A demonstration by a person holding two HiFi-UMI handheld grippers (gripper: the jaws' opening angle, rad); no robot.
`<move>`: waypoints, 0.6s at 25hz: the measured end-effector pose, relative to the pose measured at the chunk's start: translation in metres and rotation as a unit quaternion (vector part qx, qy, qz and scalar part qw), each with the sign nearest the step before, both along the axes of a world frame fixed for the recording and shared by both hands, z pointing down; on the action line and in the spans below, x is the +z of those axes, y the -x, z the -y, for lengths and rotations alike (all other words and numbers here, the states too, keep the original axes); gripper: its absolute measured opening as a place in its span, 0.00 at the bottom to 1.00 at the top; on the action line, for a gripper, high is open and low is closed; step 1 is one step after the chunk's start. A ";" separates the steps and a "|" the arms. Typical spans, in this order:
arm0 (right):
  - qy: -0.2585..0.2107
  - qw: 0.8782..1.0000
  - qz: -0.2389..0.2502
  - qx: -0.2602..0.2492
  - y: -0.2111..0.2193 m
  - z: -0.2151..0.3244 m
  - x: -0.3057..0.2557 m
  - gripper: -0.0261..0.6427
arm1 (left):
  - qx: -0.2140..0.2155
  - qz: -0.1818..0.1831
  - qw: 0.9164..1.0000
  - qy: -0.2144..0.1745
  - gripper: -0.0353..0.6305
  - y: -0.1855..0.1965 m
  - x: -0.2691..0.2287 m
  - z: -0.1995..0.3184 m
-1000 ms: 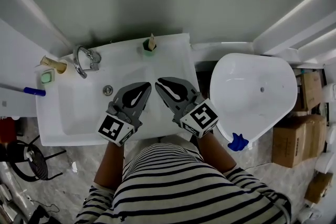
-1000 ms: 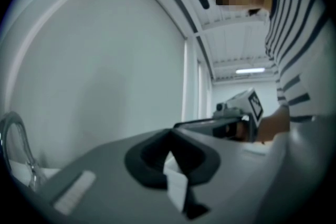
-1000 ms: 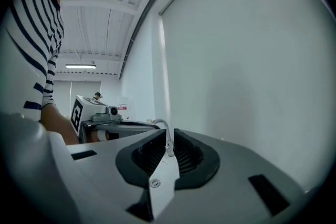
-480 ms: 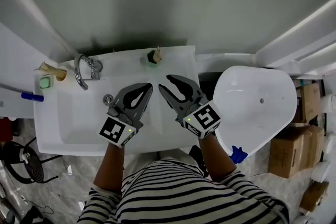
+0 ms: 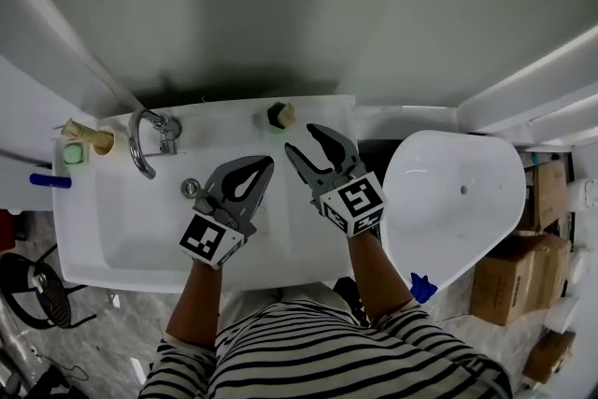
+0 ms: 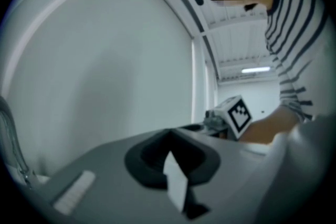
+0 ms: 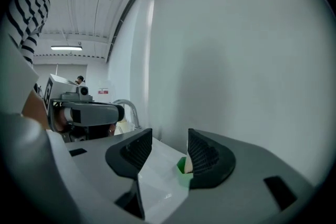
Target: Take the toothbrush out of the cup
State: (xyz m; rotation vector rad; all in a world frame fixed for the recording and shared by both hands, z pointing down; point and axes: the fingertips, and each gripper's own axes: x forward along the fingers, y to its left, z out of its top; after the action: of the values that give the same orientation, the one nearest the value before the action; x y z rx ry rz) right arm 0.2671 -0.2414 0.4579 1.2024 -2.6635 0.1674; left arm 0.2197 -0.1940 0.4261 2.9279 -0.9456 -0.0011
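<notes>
The sink (image 5: 112, 231) looked glossy white ceramic, the faucet (image 5: 164, 125) polished chromed metal, the green cup (image 5: 277, 116) smooth plastic, the right gripper (image 5: 299, 138) matt grey plastic

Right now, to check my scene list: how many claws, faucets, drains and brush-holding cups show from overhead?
Claws: 2, left claw, right claw
Faucet: 1
Drain: 1
Cup with toothbrush: 1
Total: 5

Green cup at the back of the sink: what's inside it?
A pale toothbrush stands in the green cup, its top above the rim. The brush's lower end is hidden by the cup wall.
</notes>
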 end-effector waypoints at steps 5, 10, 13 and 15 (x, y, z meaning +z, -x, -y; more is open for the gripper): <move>0.013 1.000 -0.007 0.015 -0.001 0.028 0.020 0.32 | -0.002 -0.020 1.000 0.012 0.06 0.000 0.002 0.014; 0.026 0.999 -0.016 0.022 0.000 0.048 0.039 0.32 | -0.002 -0.018 0.999 0.027 0.06 0.003 0.014 0.024; 0.032 0.999 -0.024 0.023 0.003 0.059 0.051 0.32 | -0.002 -0.019 0.999 0.030 0.06 0.002 0.019 0.030; 0.036 0.999 -0.031 0.024 0.004 0.064 0.058 0.32 | -0.001 -0.021 0.999 0.031 0.06 0.001 0.021 0.031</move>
State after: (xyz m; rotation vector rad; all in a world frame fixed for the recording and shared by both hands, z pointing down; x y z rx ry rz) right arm 0.2627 -0.3058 0.5160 1.2292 -2.5551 0.2291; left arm 0.2187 -0.2252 0.4475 2.8592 -0.9269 -0.0328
